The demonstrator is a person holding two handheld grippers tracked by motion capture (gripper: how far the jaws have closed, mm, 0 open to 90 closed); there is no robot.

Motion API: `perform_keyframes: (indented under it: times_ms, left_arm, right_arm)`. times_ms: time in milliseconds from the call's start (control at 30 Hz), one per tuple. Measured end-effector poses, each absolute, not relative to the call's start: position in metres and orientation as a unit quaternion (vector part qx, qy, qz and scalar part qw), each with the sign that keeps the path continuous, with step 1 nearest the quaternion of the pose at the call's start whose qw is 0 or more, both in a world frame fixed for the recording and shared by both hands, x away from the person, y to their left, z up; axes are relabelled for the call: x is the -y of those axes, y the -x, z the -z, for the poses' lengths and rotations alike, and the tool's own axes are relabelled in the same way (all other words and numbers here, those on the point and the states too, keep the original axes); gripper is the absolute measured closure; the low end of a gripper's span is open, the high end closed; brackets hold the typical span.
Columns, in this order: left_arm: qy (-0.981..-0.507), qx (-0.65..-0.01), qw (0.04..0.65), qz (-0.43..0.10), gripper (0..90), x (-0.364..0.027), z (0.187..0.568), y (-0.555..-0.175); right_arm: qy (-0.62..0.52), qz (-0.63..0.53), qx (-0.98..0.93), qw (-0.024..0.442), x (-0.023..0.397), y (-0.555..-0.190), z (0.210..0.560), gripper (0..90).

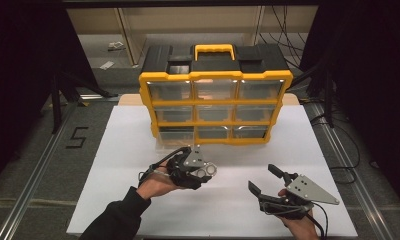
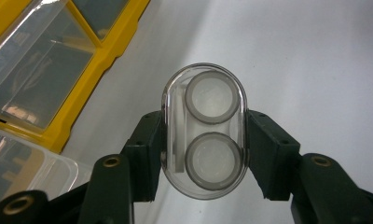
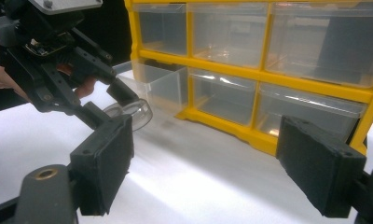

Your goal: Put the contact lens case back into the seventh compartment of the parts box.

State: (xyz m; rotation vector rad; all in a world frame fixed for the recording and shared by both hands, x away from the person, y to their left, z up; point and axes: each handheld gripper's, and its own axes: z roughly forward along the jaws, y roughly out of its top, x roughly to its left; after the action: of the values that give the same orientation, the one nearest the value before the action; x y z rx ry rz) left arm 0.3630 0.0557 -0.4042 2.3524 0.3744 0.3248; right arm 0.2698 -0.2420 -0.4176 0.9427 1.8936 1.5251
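The left gripper (image 2: 204,154) has its black padded jaws closed partway onto a small clear plastic oval case with two grey-rimmed round wells (image 2: 204,131), one pad pressing each long side, the case standing end-up between them. In the high view that same left gripper (image 1: 202,170) holds the case (image 1: 207,171) above the white table sheet (image 1: 118,165), just in front of the bottom left corner of the yellow-framed organiser cabinet with clear drawers and black top handle (image 1: 215,102).

From the right gripper view, the clear bottom-left drawer (image 3: 159,86) is pulled out of the frame, and the case (image 3: 131,112) hangs just beside its open front. That looks like the destination, or the place it came from; I cannot tell which.

The right gripper (image 1: 264,181) waits low on the right with jaws spread wide and nothing between them, well apart from the case.

To do this well: keep the squeeze steady, because smooth clear plastic held by two flat pads can pivot or slip. Hold the wrist level so the case does not tilt. If it goes into the drawer, come over the rim cleanly, lower it until it rests, then ease the jaws apart. The right gripper could steady the drawer front if it slides.
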Motion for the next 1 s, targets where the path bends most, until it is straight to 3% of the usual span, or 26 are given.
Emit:
perform_keyframes:
  times_ms: [1000]
  left_arm:
    - [-0.868, -0.21, 0.416, -0.174, 49.4, -0.093, 0.363, -0.373]
  right_arm:
    - [-0.348, -0.565, -0.7, 0.265, 0.242, -0.27, 0.417, 20.0]
